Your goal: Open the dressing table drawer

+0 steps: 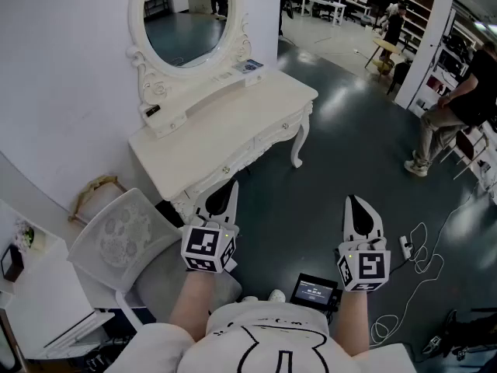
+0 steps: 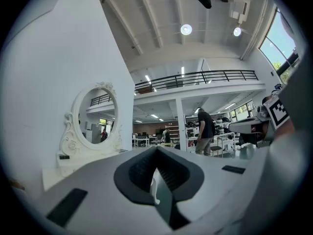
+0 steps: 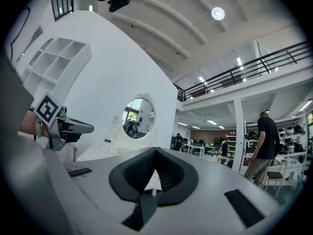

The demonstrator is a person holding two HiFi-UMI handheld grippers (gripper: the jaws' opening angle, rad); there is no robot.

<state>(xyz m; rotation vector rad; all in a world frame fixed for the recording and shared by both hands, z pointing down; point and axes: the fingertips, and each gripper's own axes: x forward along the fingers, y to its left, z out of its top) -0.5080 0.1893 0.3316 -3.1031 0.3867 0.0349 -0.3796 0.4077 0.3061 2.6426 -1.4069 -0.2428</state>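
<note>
The white dressing table (image 1: 233,115) stands against the wall under its oval mirror (image 1: 190,18). Its drawer front (image 1: 256,148), with small knobs, runs along the near edge and is closed. My left gripper (image 1: 231,186) hovers just in front of the table's left end, apart from the drawer, jaws shut on nothing. My right gripper (image 1: 356,202) is held further right over the dark floor, also shut and empty. In the left gripper view the jaws (image 2: 156,148) meet, with the table (image 2: 63,168) to their left. The right gripper view shows closed jaws (image 3: 156,150) and the mirror (image 3: 138,117) beyond.
A white padded chair (image 1: 124,239) stands at the table's left end, close beside my left arm. A person (image 1: 454,115) stands at the far right. A white cable (image 1: 411,263) lies on the floor, and a small screen device (image 1: 314,292) is near my waist.
</note>
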